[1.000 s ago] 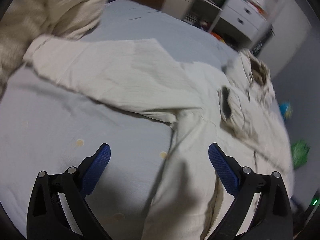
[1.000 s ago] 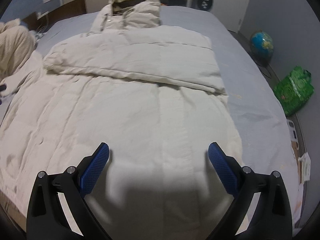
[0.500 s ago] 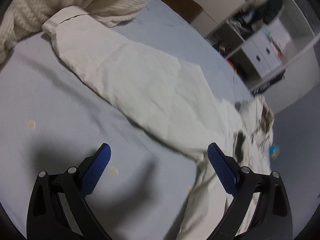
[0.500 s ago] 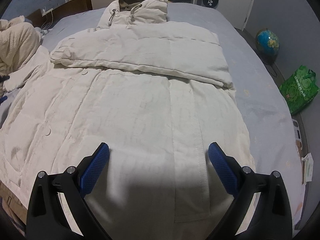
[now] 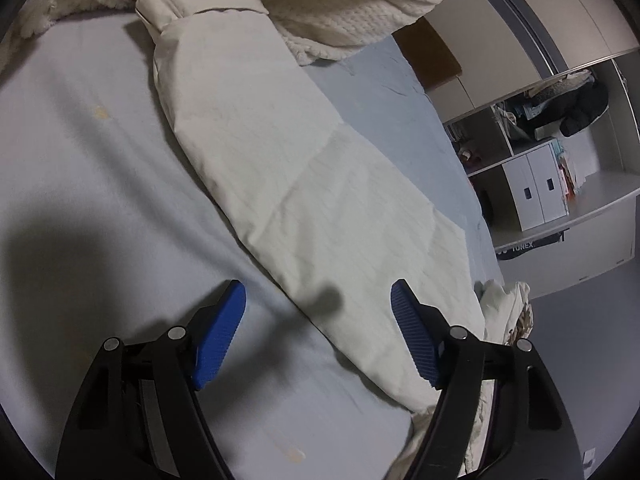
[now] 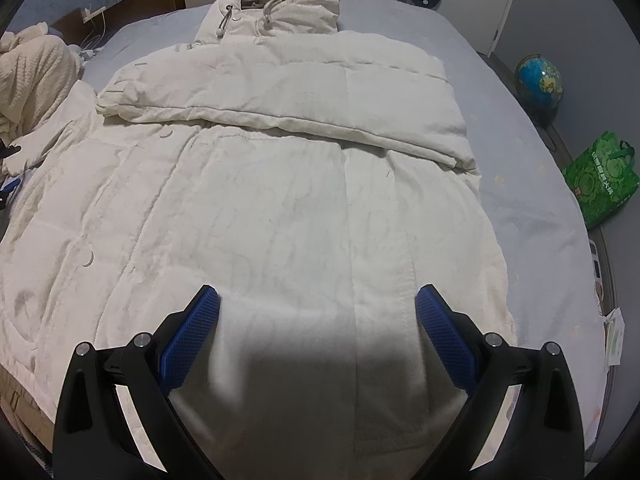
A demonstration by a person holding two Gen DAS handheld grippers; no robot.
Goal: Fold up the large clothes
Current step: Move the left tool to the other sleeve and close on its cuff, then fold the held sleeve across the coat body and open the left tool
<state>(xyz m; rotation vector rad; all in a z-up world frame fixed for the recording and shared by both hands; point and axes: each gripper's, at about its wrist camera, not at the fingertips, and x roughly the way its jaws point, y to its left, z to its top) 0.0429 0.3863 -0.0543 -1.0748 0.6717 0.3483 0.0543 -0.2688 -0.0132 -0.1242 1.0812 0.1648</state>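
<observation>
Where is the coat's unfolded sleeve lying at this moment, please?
In the left wrist view the sleeve stretches diagonally across the bed sheet, its cuff against the knitted blanket, ahead of the open left claw.

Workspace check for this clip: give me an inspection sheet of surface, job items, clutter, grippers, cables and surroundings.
Surface: bed sheet, grey-blue, with small pale spots.
Job's things: cream padded coat lying flat, one sleeve folded across the chest; other sleeve stretched out on the sheet.
Clutter: knitted cream blanket at the outstretched sleeve's cuff.
Grippers: left gripper open over that sleeve; right gripper open above the coat's lower part.
Cables: white leads by the headboard.
Surroundings: globe, green bag, shelving with drawers.
</observation>
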